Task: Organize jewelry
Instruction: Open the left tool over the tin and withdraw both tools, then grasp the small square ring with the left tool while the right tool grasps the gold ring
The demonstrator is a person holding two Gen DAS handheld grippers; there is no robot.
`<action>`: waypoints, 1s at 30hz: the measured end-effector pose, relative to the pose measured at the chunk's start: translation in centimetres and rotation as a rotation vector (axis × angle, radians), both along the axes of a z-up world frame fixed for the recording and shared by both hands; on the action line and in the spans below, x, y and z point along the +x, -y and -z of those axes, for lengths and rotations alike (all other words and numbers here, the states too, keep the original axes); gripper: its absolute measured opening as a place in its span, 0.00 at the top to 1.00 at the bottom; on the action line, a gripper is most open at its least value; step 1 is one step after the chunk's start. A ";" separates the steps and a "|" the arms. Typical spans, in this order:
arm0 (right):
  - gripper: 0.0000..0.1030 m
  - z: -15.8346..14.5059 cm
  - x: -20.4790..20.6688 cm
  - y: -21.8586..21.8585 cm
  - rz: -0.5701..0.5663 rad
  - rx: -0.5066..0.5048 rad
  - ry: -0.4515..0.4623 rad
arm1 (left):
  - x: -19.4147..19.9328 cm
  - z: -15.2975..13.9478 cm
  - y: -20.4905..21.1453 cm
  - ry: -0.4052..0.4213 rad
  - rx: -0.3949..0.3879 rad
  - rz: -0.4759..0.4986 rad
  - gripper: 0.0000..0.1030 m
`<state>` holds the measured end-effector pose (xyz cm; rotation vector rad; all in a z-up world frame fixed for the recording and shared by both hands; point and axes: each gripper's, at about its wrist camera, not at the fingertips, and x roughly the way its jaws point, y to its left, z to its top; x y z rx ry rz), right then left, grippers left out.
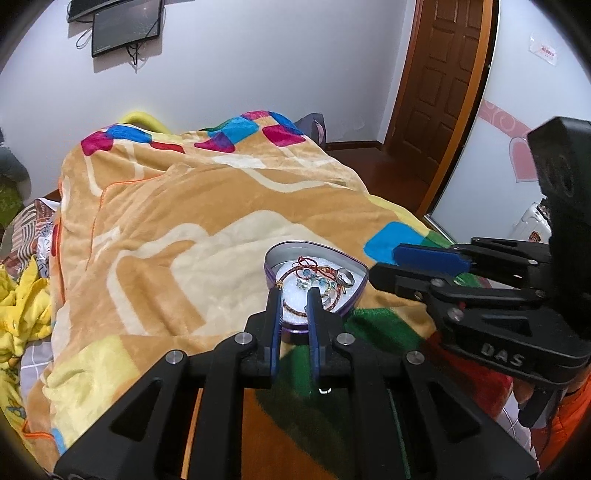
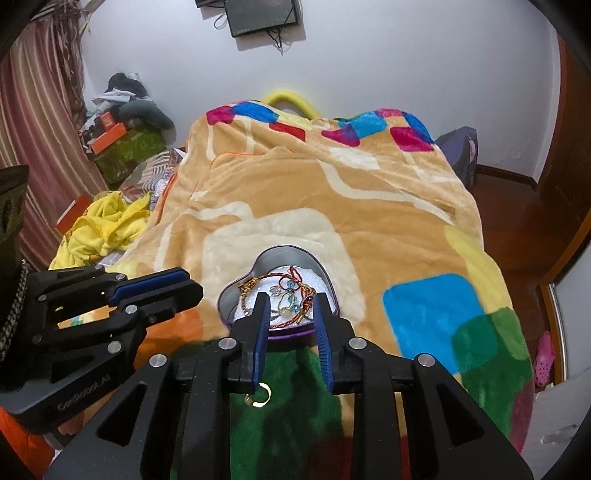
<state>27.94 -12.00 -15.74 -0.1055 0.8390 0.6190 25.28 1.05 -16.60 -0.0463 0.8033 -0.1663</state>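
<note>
Lying on the bed's tan patterned blanket [image 2: 369, 206], a heart-shaped tin [image 2: 273, 258] holds the jewelry: a braided red-and-gold bracelet [image 2: 291, 320], a piece with pale blue beads [image 2: 290, 286] and red cord, all resting on a white sparkly lining. In the left wrist view the same tin [image 1: 317, 251] shows a silver ring [image 1: 345, 277] near its right wall, beside the tangle of cords and beads.

The left gripper [image 1: 293, 291] hangs over the tin's near edge with its blue-padded fingers parted a narrow way, nothing between them; the bracelet loop shows through the gap below. The right gripper [image 2: 290, 301] hovers over the tin's near rim too, its fingers somewhat wider apart and likewise holding nothing. Each gripper appears in the other's camera: the right one [image 1: 391, 266] comes in from the right of the tin, the left one [image 2: 184, 284] from the left, their tips near the tin but apart from it.

A small gold earring [image 2: 260, 396] lies on the green patch of the blanket just below the right gripper's fingers, outside the tin. In the left view only a small glint [image 1: 324, 390] shows at that spot.

A yellow garment [image 2: 107, 225] is heaped at the bed's left side, and a dark monitor [image 2: 262, 14] hangs on the white wall.
</note>
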 end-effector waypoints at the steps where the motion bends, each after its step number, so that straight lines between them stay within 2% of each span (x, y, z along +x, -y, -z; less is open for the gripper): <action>1: 0.66 -0.2 -0.3 0.0 -0.002 -0.002 0.006 | -0.2 -0.1 -0.1 0.001 0.000 -0.003 0.85; 3: 0.62 -0.5 -0.9 0.2 0.001 -0.002 0.023 | -0.7 -0.2 -0.3 0.002 -0.001 -0.009 0.81; 7: 0.62 -0.7 -1.8 0.3 0.002 -0.001 0.035 | -1.4 -0.1 -0.8 -0.006 0.004 -0.021 0.78; 11: 0.62 -0.3 -2.4 0.2 0.013 -0.029 0.043 | -2.2 0.6 -1.5 -0.023 -0.007 -0.040 0.68; 26: 0.62 4.7 -3.4 -1.2 -0.020 -0.110 -0.069 | -3.4 4.9 -2.1 -0.151 -0.057 -0.031 0.68; 30: 0.62 5.8 -3.6 -1.7 -0.047 -0.137 -0.075 | -3.5 5.1 -1.9 -0.147 -0.053 -0.025 0.68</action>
